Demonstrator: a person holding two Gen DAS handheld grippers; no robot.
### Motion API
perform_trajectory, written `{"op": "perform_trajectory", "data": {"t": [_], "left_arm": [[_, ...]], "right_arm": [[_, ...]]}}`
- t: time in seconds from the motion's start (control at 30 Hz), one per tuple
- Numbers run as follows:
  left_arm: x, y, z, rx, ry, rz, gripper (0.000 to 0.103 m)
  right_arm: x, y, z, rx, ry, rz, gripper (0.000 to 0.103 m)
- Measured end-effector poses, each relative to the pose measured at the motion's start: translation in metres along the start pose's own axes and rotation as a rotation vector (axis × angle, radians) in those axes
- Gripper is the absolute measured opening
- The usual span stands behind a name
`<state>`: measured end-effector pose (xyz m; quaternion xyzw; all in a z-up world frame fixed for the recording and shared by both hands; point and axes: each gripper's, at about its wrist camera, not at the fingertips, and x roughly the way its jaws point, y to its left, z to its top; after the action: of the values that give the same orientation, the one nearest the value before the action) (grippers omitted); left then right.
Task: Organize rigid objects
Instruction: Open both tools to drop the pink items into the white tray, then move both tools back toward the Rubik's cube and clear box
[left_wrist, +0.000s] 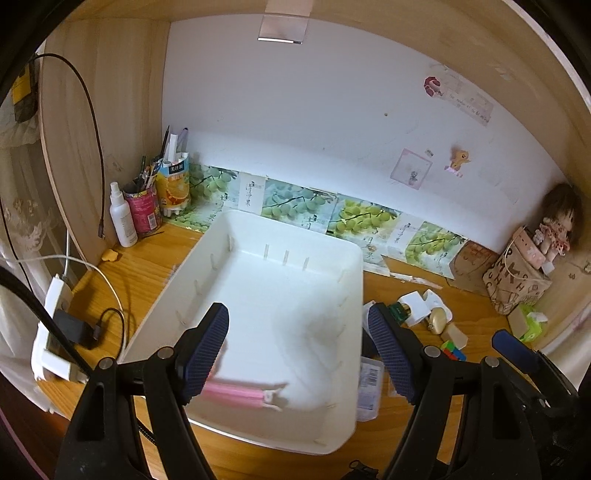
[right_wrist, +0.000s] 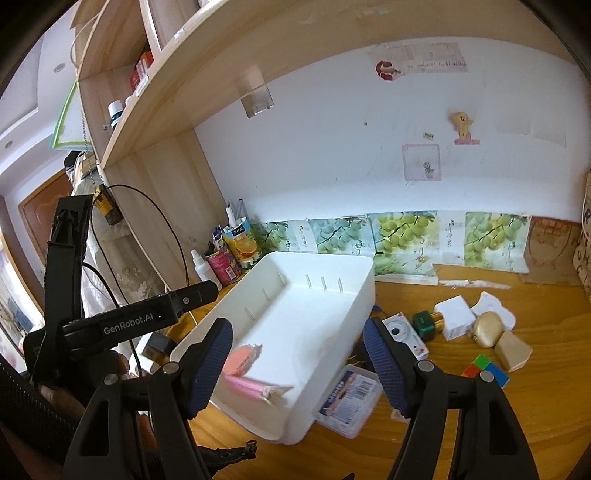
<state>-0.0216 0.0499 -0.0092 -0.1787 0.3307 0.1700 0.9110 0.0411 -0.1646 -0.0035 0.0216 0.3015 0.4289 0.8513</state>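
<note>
A white plastic bin (left_wrist: 354, 280) (right_wrist: 364, 284) stands on the wooden desk. A pink object (left_wrist: 240, 395) (right_wrist: 245, 386) lies in its near corner, with an orange-pink piece (right_wrist: 242, 360) beside it. My left gripper (left_wrist: 297, 354) is open and empty above the bin's near end. My right gripper (right_wrist: 297, 365) is open and empty above the bin's near right side. To the right of the bin lie a clear plastic box (right_wrist: 349, 400), a white round-dial item (right_wrist: 404, 332), a green box (right_wrist: 424, 325), a white cube (right_wrist: 456, 319), a gold case (right_wrist: 487, 328), a wooden block (right_wrist: 513, 354) and a colourful cube (right_wrist: 485, 367).
A spray bottle (left_wrist: 122, 218), a pen cup (left_wrist: 144, 206) and an orange carton (left_wrist: 173, 188) stand at the back left. A power strip with cables (left_wrist: 55, 332) is at the left edge. A doll (left_wrist: 557, 225) and paper bag (left_wrist: 517, 277) sit at the back right.
</note>
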Motion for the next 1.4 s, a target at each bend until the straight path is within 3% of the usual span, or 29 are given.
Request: {"op": "perform_trajectory", "data": {"t": [0.43, 0.97, 1.4], "left_arm": [[-0.001, -0.031, -0.024, -0.104, 0.010, 0.046, 0.081], [0.017, -0.084, -0.058, -0.184, 0.075, 0.076, 0.081], [0.063, -0.129, -0.074, -0.120, 0.249, 0.048, 0.081]], "right_arm": [[-0.024, -0.032, -0.004, -0.070, 0.042, 0.021, 0.074], [-0.037, -0.081, -0.019, -0.163, 0.166, 0.016, 0.075], [-0.021, -0.119, -0.033, -0.166, 0.291, 0.025, 0.080]]}}
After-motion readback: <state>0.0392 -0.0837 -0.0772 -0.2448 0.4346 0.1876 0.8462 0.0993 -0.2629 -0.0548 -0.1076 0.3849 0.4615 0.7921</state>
